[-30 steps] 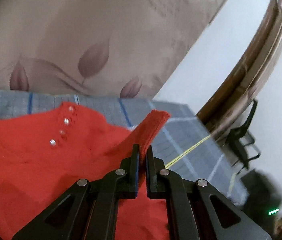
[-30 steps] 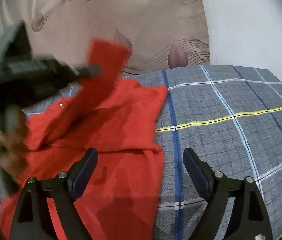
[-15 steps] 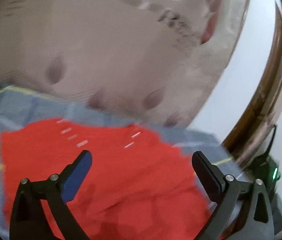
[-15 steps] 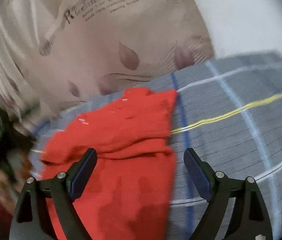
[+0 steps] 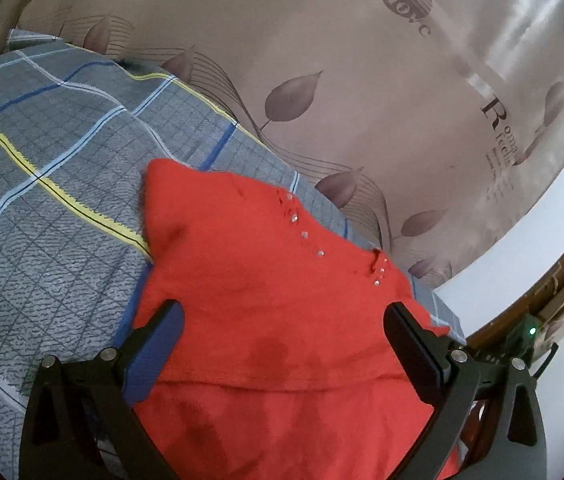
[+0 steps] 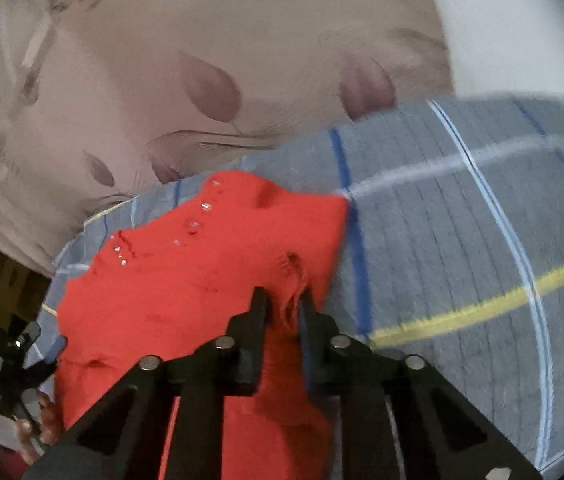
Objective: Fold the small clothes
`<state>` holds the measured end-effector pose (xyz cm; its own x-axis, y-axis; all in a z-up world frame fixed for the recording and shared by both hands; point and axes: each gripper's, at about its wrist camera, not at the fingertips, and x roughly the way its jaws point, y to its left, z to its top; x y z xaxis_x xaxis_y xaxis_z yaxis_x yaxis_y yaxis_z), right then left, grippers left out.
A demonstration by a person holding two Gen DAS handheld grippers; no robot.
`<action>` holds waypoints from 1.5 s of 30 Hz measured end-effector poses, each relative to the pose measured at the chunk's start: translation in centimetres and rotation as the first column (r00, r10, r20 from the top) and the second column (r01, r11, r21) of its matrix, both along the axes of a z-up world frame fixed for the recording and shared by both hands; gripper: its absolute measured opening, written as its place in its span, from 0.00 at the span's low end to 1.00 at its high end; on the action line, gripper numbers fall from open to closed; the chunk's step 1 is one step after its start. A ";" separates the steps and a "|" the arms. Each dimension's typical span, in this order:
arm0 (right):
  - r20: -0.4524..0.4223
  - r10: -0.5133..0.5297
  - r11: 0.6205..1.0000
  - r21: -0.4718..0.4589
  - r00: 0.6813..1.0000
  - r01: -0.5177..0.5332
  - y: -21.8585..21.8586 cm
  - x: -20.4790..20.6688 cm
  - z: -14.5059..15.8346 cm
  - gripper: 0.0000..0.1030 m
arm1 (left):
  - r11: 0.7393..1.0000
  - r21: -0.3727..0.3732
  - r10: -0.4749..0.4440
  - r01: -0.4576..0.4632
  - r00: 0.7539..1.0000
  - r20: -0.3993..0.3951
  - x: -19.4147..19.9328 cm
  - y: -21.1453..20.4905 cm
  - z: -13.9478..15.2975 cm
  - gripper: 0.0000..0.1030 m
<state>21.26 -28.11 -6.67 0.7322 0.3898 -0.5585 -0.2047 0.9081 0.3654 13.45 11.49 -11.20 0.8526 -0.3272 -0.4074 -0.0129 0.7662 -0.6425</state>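
Observation:
A small red knitted garment point(image 5: 274, 264) with a row of shiny studs point(image 5: 304, 235) lies partly folded on a grey plaid bedsheet point(image 5: 42, 200). My left gripper point(image 5: 284, 312) hovers over its near part, open wide, with nothing pinched between the blue pads. In the right wrist view the red garment point(image 6: 186, 280) spreads to the left. The jaws of my right gripper point(image 6: 283, 298) are closing on the garment near its right edge. A bunched ridge of red cloth is squeezed between the fingers.
A beige cloth with a leaf print and lettering point(image 5: 322, 60) rises behind the bed. A curved wooden frame point(image 5: 562, 280) and a white wall are at the right. The plaid sheet point(image 6: 462, 240) runs on to the right of the garment. A person's hand point(image 6: 38, 420) shows at the lower left.
My left gripper let go of the red sleeve it held up, opened wide and swung across over the garment. My right gripper moved forward and closed on a fold of the red cloth.

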 end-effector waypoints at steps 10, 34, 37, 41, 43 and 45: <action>0.001 -0.051 0.993 0.102 0.999 0.051 -2.7 0.7 0.5 0.20 | 1.000 -0.005 0.001 -0.001 1.000 0.007 0.3 -0.3 0.0 0.97; 0.175 -0.041 0.989 0.146 0.984 0.015 -2.3 2.3 5.4 0.04 | 0.965 -0.023 0.263 -0.263 0.965 0.010 -2.4 2.7 0.0 0.97; 0.077 -0.054 0.983 0.180 0.996 0.039 -3.2 4.5 2.8 0.05 | 0.962 -0.036 0.270 -0.271 0.963 -0.014 -2.2 3.1 -0.4 0.97; -0.091 -0.044 0.964 0.256 0.995 0.067 -4.1 6.8 -2.2 0.09 | 0.967 -0.005 0.254 -0.254 0.967 -0.002 -2.1 2.5 0.1 0.97; -0.100 -0.038 0.943 0.326 0.994 0.069 -4.8 6.9 -2.8 0.11 | 0.968 -0.005 0.253 -0.253 0.968 -0.002 -1.9 2.5 0.2 0.97; -0.072 -0.018 0.938 0.343 0.997 0.042 -4.8 6.4 -2.2 0.24 | 0.968 -0.016 0.252 -0.252 0.968 0.000 -1.9 2.6 0.2 0.97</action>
